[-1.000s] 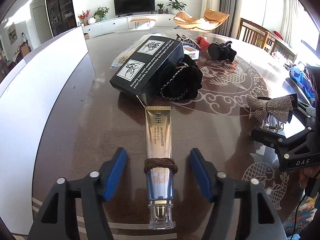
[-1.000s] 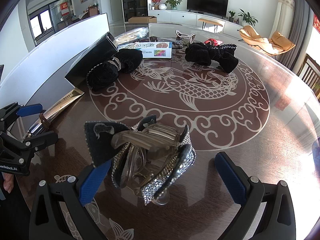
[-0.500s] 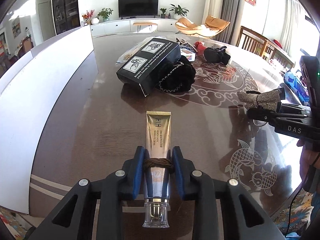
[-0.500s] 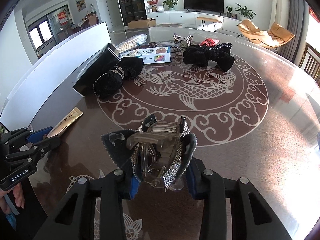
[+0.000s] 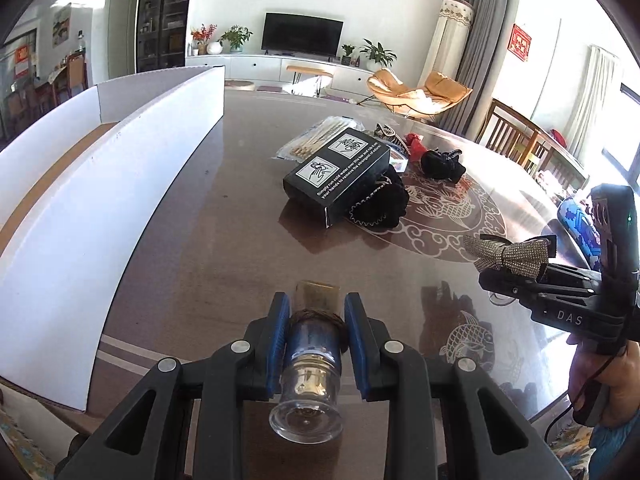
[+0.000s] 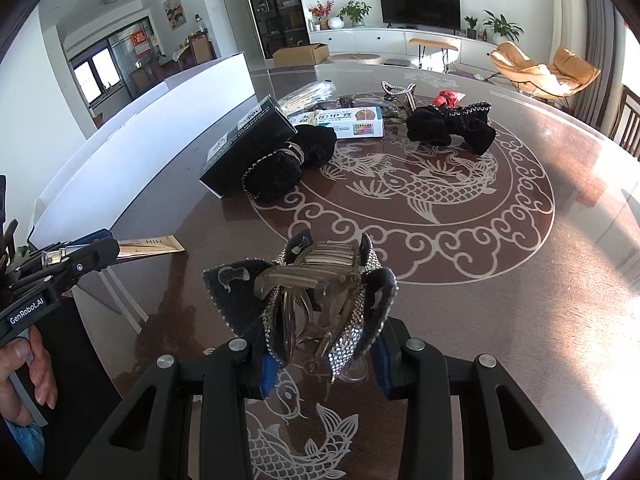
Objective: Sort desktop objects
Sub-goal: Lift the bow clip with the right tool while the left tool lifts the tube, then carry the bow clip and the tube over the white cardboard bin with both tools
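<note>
Left gripper (image 5: 314, 322) is clamping a gold cream tube (image 5: 314, 334) near its clear cap end, blue pads pressing both sides right where a brown hair tie (image 5: 316, 314) is wrapping the tube. Left wrist view is showing the tube end-on, so only the cap and a sliver of gold are visible; right wrist view is showing it from the side (image 6: 150, 247), gold flat end sticking out past the left gripper (image 6: 86, 246), lifted off the table (image 6: 500, 300). Right gripper (image 6: 322, 354) is squeezing a rhinestone bow hair clip (image 6: 308, 296); right wrist view is giving the clear claw and black backing up close, left wrist view is only showing the sparkly bow front (image 5: 506, 254) sitting above the right gripper (image 5: 496, 282), raised off the table (image 5: 224, 240). Black box (image 5: 338, 174) is lying mid-table with a black scrunchie (image 5: 382, 204) touching its side. Right wrist view is also exposing a white-blue carton (image 6: 352, 122) behind them and a black velvet bow (image 6: 450, 130) well apart; the carton is mostly hidden in the left wrist view. White board (image 5: 100, 184) is standing along the table's left edge, clearer in the left wrist view.
</note>
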